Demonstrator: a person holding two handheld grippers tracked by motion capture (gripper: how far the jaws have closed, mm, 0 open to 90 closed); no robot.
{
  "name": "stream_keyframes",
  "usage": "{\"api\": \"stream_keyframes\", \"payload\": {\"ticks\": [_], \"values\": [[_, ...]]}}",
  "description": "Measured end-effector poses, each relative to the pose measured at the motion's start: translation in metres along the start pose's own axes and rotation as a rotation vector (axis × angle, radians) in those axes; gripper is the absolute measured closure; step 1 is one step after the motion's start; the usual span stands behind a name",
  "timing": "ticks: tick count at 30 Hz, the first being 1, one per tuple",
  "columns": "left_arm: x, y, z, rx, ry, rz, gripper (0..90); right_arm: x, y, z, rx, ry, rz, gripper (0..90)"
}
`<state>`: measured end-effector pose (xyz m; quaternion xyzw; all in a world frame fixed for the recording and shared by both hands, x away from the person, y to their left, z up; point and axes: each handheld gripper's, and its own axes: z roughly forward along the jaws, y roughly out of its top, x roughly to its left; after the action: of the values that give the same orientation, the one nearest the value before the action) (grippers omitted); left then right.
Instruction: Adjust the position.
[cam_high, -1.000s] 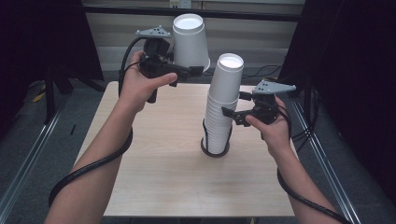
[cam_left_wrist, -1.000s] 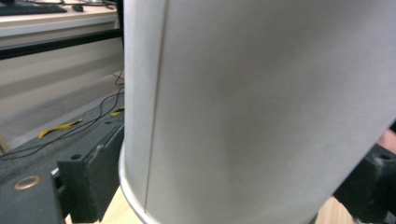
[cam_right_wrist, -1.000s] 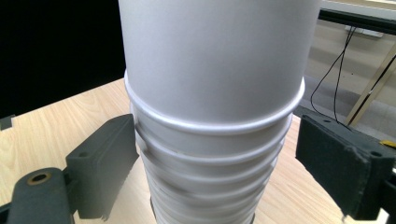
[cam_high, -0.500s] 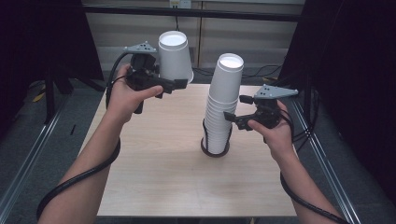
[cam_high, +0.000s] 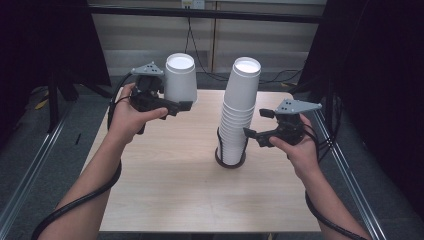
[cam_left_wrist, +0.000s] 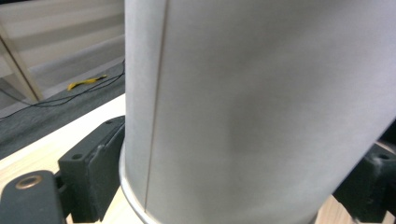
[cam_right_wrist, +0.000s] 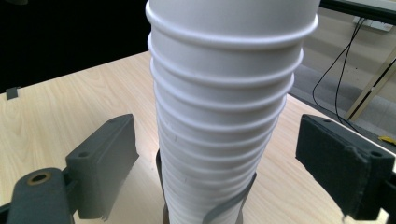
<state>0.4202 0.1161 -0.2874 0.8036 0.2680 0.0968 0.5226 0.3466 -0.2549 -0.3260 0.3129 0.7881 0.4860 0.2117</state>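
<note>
White cup (cam_high: 180, 77) upside down in left gripper (cam_high: 172, 105); stack (cam_high: 239, 112) in holder (cam_high: 230, 161).

Bright tabletop, dark surroundings, blurred close-up

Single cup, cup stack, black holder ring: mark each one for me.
single cup (cam_high: 180, 80), high view, on its side wall, upside down in the left gripper.
cup stack (cam_high: 239, 110), high view, on the ribbed rims halfway up.
black holder ring (cam_high: 218, 159), high view, on its left edge at the stack's foot.
</note>
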Motion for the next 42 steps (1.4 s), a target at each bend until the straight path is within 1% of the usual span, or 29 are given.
{"api": "stream_keyframes", "payload": {"ticks": [1,3,5,8,9,10,11,13,15,16,17,20,23,25,28,30,31,34,35,40,42], "values": [[0.000,-0.006,0.000,0.012,0.002,0.004,10.2,0.000,-0.003,-0.002,0.003,0.001,-0.003,12.2],[0.000,-0.011,0.001,0.031,0.005,0.009,10.3,0.000,-0.006,-0.004,0.020,-0.002,-0.012,12.1],[0.000,-0.014,0.001,0.036,0.009,0.012,10.4,0.000,-0.009,-0.005,0.030,-0.003,-0.018,12.1],[0.000,-0.023,0.002,0.058,0.013,0.023,10.5,0.001,-0.013,-0.006,0.038,0.000,-0.021,12.1],[-0.001,-0.028,0.002,0.077,0.021,0.034,10.5,0.003,-0.016,-0.007,0.048,0.006,-0.029,12.1],[-0.001,-0.028,0.002,0.077,0.021,0.034,10.6,0.003,-0.016,-0.007,0.048,0.006,-0.029,12.1],[-0.002,-0.033,0.001,0.092,0.020,0.041,10.6,0.004,-0.019,-0.007,0.058,0.007,-0.042,12.0],[-0.002,-0.035,0.001,0.098,0.024,0.043,10.6,0.005,-0.021,-0.007,0.060,0.007,-0.050,11.9],[-0.002,-0.040,0.001,0.107,0.026,0.046,10.7,0.007,-0.025,-0.006,0.077,0.023,-0.065,10.8],[-0.002,-0.043,0.001,0.115,0.023,0.045,10.7,0.007,-0.025,-0.006,0.077,0.023,-0.065,10.8],[-0.002,-0.048,0.001,0.127,0.029,0.048,10.8,0.008,-0.028,-0.006,0.094,0.022,-0.081,10.7],[-0.001,-0.052,0.001,0.131,0.027,0.047,10.8,0.010,-0.031,-0.006,0.103,0.025,-0.090,10.7],[-0.002,-0.058,0.002,0.149,0.039,0.054,10.9,0.011,-0.035,-0.006,0.115,0.028,-0.098,10.7],[-0.003,-0.061,0.003,0.166,0.036,0.062,11.1,0.012,-0.037,-0.006,0.118,0.024,-0.108,10.8],[-0.006,-0.066,0.007,0.197,0.048,0.089,11.4,0.013,-0.040,-0.007,0.123,0.013,-0.126,11.2],[-0.008,-0.068,0.009,0.218,0.051,0.104,11.5,0.014,-0.041,-0.007,0.131,0.019,-0.136,11.6],[-0.010,-0.071,0.011,0.241,0.058,0.124,11.6,0.015,-0.042,-0.007,0.140,0.015,-0.149,11.6],[-0.012,-0.074,0.014,0.253,0.057,0.130,11.8,0.017,-0.043,-0.006,0.148,0.017,-0.157,11.7],[-0.014,-0.077,0.016,0.273,0.054,0.143,12.1,0.019,-0.045,-0.005,0.158,0.023,-0.166,11.6],[-0.017,-0.082,0.019,0.296,0.059,0.156,12.6,0.023,-0.047,-0.003,0.169,0.036,-0.183,11.6],[-0.019,-0.084,0.021,0.320,0.073,0.181,12.8,0.025,-0.048,-0.002,0.179,0.041,-0.196,11.8]]}}
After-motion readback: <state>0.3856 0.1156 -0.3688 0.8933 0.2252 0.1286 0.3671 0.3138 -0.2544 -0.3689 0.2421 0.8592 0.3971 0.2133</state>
